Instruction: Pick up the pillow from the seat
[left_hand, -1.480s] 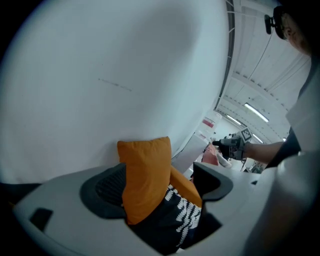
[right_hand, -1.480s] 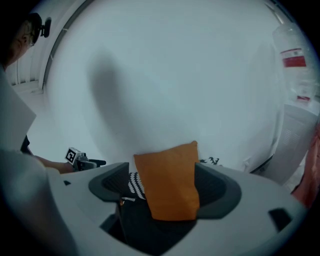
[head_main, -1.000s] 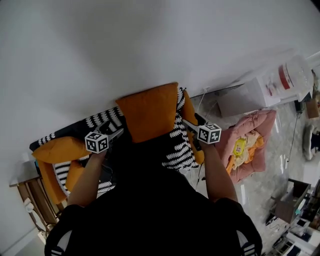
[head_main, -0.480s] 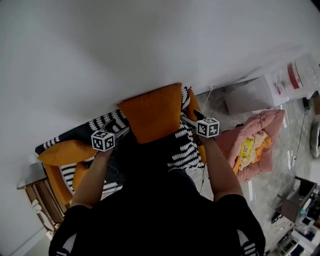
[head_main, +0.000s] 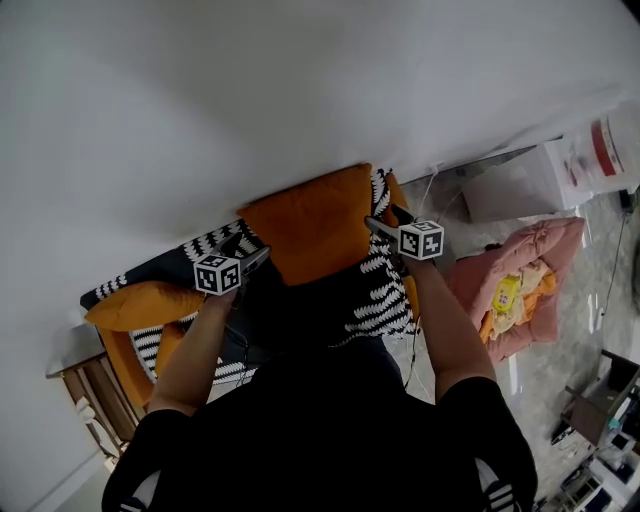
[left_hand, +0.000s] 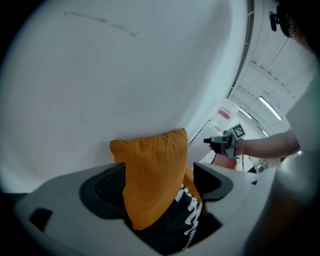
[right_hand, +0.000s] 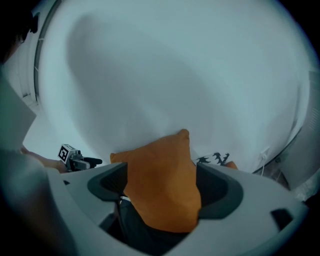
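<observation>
Orange pillow, raised clear of the striped seat and upright before the wall. Your left gripper and right gripper each take one side edge, jaws spread wide yet pressed onto the stuffing. Paired opposing grips likely keep the soft cushion from sagging or twisting.

Plain white wall fills the top of the head view. A seat w/ black-and-white patterned cover stands against it, w/ a wooden furniture piece at its left end. At right, pale glossy floor carries a pink padded cushion & a white box w/ a thin cable nearby; ceiling light strips show in the left gripper view.
</observation>
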